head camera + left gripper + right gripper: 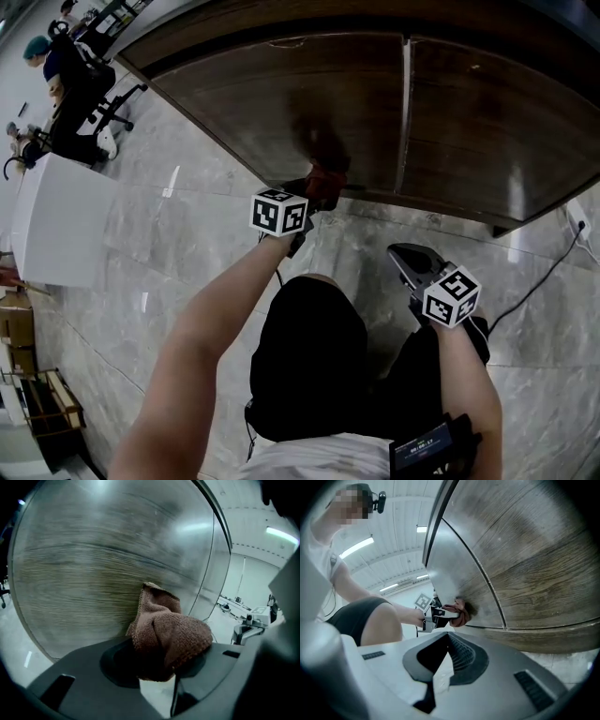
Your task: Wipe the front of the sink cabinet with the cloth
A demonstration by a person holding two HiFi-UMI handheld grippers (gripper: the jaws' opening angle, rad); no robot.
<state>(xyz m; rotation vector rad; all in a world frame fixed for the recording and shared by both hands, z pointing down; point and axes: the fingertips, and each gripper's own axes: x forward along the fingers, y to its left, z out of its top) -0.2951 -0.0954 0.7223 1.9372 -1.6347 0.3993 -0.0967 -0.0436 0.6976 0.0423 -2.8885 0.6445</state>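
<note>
The brown cloth (171, 637), bunched in my left claw (159, 662), presses against the dark wood cabinet door (93, 564), near its bottom edge.

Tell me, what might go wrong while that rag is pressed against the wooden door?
1. The cloth is a bunched wad pinched in the left gripper; rubbing on the cabinet door might tug it loose.
2. If the wad shifts, the hard jaws could scrape the wood.
3. A cable trails across the floor near the cabinet's right corner; the crouching person might snag it.
</note>
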